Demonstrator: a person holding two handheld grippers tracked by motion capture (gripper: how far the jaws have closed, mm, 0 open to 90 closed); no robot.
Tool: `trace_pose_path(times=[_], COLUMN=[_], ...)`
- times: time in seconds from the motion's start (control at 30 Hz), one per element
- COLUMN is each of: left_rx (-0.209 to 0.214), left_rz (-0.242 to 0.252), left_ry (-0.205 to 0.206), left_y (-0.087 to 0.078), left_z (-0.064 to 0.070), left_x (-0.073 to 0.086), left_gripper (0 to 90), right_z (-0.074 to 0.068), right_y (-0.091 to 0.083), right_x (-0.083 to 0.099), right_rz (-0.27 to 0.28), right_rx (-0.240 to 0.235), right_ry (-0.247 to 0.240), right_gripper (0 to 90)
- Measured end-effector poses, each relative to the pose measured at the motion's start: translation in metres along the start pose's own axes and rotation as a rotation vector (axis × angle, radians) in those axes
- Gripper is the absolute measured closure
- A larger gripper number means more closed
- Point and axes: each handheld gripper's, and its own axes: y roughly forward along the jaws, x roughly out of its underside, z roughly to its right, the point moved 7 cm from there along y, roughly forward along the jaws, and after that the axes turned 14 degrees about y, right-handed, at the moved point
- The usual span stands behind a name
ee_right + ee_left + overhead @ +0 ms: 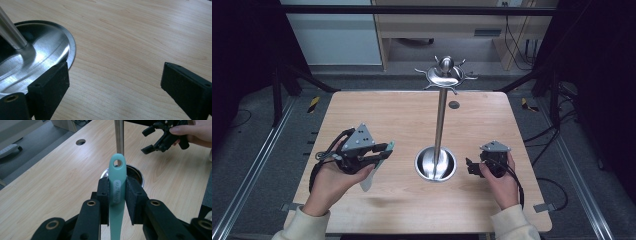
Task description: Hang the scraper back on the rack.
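While your left gripper pinches the teal spatula by its handle near the stand, hanging it on a hook is left; your right gripper waits spread beside the base.

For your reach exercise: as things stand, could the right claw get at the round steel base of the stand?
Probably yes. The right claw stands open beside the steel base, with bare table between its jaws and nothing between it and the rim. The left claw, shut on the teal utensil, sits on the far side.
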Motion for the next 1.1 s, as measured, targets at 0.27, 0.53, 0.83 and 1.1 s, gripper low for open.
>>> trace_pose_path(times=[0.27,0.53,0.83,1.1], left_rx=[-0.008,-0.006,-0.007,-0.011], left_rz=[0.015,0.022,0.036,0.053], left_ry=[-0.010,0.001,0.002,0.018], left_y=[0.002,0.001,-0.001,-0.002], left_z=[-0.002,0.001,0.000,0.001], left_x=[-0.005,-0.007,-0.015,-0.028], left_gripper=[74.1,74.1,74.1,74.1], right_z=[0.002,0.002,0.003,0.003], right_y=[-0.001,-0.001,-0.002,-0.002], right_x=[0.000,0.000,0.000,0.000], right_rz=[0.004,0.002,0.002,0.001], right_rx=[0.001,0.002,0.003,0.005], right_ry=[0.006,0.010,0.013,0.011], right_gripper=[8.5,8.5,8.5,8.5])
